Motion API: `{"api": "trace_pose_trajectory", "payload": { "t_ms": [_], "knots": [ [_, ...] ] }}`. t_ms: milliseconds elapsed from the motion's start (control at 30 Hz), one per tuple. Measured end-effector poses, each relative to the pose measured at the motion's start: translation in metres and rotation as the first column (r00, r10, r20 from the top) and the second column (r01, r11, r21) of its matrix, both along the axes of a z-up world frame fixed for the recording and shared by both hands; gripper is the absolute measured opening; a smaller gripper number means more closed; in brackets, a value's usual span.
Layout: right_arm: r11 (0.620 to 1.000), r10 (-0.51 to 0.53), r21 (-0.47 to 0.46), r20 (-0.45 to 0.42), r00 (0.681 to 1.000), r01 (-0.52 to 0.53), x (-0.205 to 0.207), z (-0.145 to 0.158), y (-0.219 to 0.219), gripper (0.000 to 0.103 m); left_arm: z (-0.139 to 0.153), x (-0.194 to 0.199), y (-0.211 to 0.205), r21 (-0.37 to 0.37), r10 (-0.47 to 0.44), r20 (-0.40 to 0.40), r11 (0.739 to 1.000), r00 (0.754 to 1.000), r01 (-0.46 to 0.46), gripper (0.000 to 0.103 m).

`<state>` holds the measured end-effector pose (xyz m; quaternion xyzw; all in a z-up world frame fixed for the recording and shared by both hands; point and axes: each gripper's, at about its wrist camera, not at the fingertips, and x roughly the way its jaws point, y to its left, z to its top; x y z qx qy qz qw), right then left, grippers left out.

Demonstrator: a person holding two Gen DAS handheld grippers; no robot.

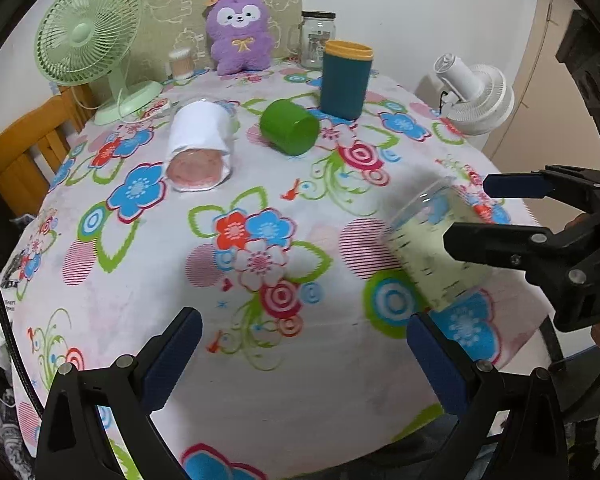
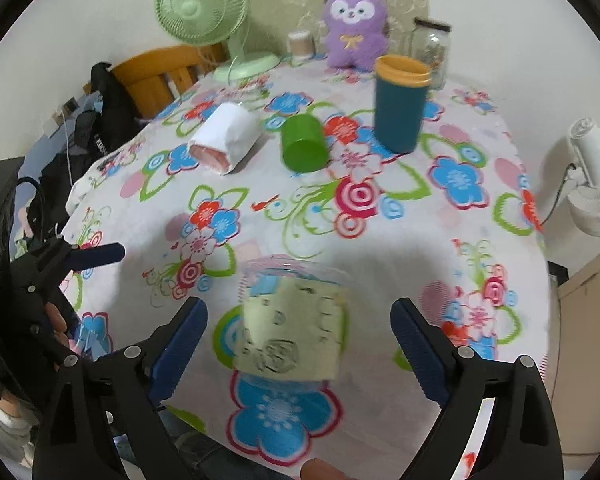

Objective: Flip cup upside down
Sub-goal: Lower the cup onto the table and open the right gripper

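A clear cup with a pale green printed sleeve (image 2: 292, 320) sits between the open fingers of my right gripper (image 2: 300, 344), near the table's front edge; the fingers stand apart from it. It looks blurred. In the left wrist view the same cup (image 1: 432, 248) is at the right, tilted, with my right gripper (image 1: 472, 216) around it. My left gripper (image 1: 304, 360) is open and empty over the flowered tablecloth (image 1: 260, 208), left of the cup.
A green cup (image 1: 290, 126) and a white-wrapped clear cup (image 1: 200, 148) lie on their sides mid-table. A teal tumbler with a yellow rim (image 1: 346, 80) stands behind them. Green fan (image 1: 88, 40), purple plush (image 1: 240, 32), glass jar (image 1: 316, 38) and white fan (image 1: 476, 92) line the back.
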<state>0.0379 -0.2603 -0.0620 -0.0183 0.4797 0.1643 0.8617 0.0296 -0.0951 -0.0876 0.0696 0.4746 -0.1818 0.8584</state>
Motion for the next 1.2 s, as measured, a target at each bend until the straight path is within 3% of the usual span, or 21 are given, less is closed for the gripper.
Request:
{"api": "trace_pose_trajectory", "payload": {
  "t_ms": [300,633,1200],
  "knots": [
    [0.994,-0.092,0.064,0.027,0.995,0.090,-0.015,0.006,-0.064,0.094,0.015,-0.004,-0.046,-0.010,-0.048,0.011,0.999,0.999,0.048,0.103],
    [0.967,-0.213,0.142,-0.019,0.977,0.214,-0.021,-0.016,-0.132,0.094,0.012,0.001,-0.089,-0.026,-0.054,-0.017,0.998,0.998,0.053,0.103],
    [0.957,-0.218,0.188,-0.044,0.975,0.222,-0.033,-0.045,-0.154,0.095,-0.016,0.016,-0.125,0.005,0.024,-0.058,1.000,0.998,-0.024,0.103]
  ]
}}
